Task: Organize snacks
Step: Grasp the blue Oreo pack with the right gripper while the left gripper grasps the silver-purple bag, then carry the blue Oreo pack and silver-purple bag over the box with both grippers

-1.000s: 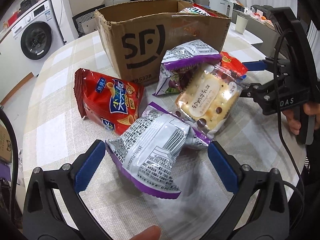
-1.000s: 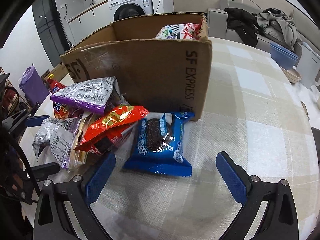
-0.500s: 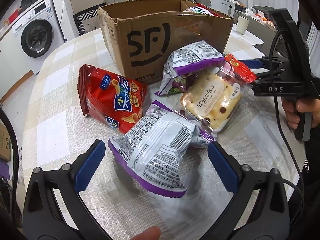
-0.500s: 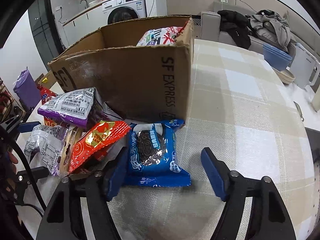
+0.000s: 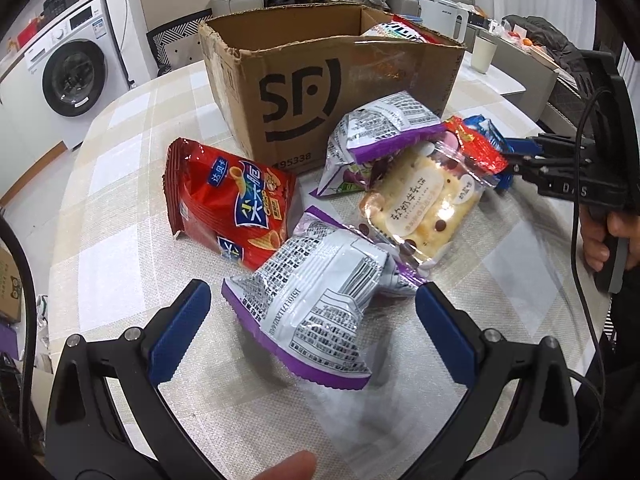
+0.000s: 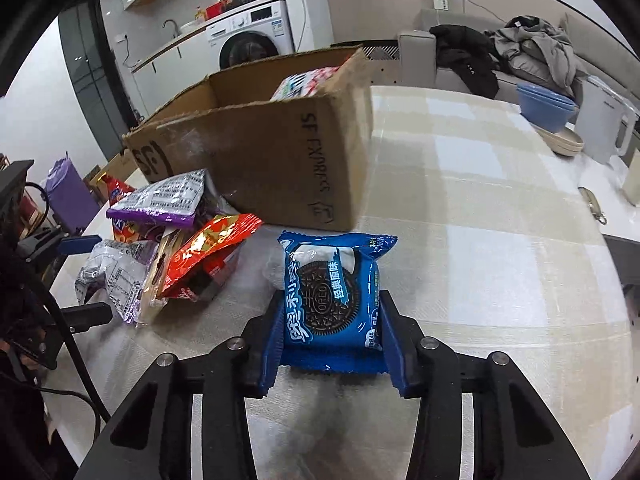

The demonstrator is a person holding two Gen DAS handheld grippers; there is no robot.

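A blue Oreo pack (image 6: 332, 272) sits between the blue pads of my right gripper (image 6: 333, 300), whose jaws are closing and press on both its sides. It is just off the checked tablecloth, in front of the open cardboard box (image 6: 260, 152). In the left wrist view my left gripper (image 5: 312, 292) stands open over a silver-and-purple bag (image 5: 316, 320) without touching it. Beyond that bag lie a red chips bag (image 5: 232, 204), a clear cookie pack (image 5: 420, 204), a second silver-and-purple bag (image 5: 384, 124) and a red-orange pack (image 5: 476, 148). The right gripper (image 5: 516, 156) shows at the right edge.
The box (image 5: 320, 80) holds a colourful snack bag. A white kettle (image 6: 604, 128), blue bowls (image 6: 544, 108) and a mug (image 5: 482, 54) stand at the table's far side. A washing machine (image 5: 72, 76) is off to the left, past the table edge.
My right gripper's jaws went from wide open to closed on the blue Oreo pack, which has come slightly off the cloth. The left gripper stayed open over the silver bag.
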